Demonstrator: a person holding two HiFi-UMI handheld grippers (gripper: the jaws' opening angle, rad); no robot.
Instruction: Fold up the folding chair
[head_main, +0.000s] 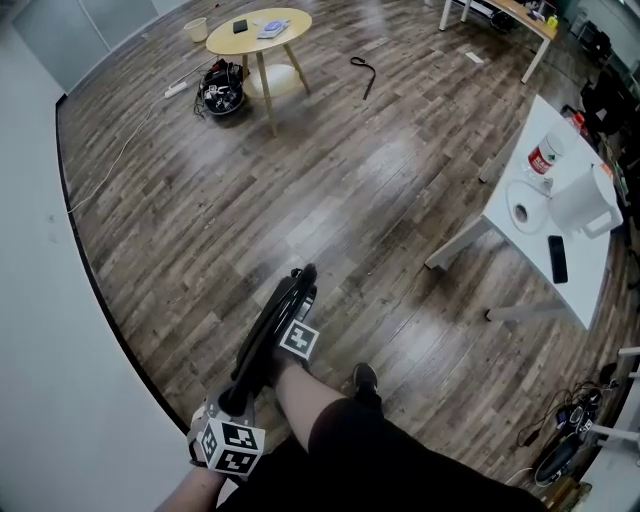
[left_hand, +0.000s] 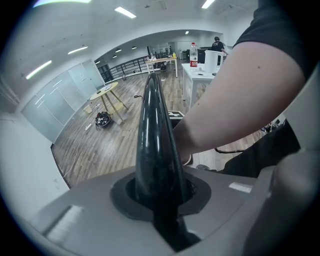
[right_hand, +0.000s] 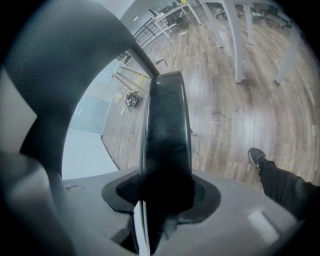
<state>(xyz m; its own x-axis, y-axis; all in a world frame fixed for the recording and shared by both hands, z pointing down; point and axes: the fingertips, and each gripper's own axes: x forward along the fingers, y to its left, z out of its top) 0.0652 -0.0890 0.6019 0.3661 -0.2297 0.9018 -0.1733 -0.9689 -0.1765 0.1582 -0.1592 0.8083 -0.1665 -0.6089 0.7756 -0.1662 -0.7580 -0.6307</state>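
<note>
The left gripper (left_hand: 160, 200) and right gripper (right_hand: 165, 195) (2 claws) are both clenching the black folding chair (head_main: 272, 325), folded flat.

black short sleeve (left_hand: 280, 30), black trousers (right_hand: 287, 187), black shoe (head_main: 366, 380); left gripper (head_main: 238, 402) and right gripper (head_main: 292, 318) grey, with black-and-white marker cubes (head_main: 232, 447).

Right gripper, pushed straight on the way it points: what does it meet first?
The folding chair clamped in the right gripper itself; beyond its black edge, probably the wood floor, depth unclear.
</note>
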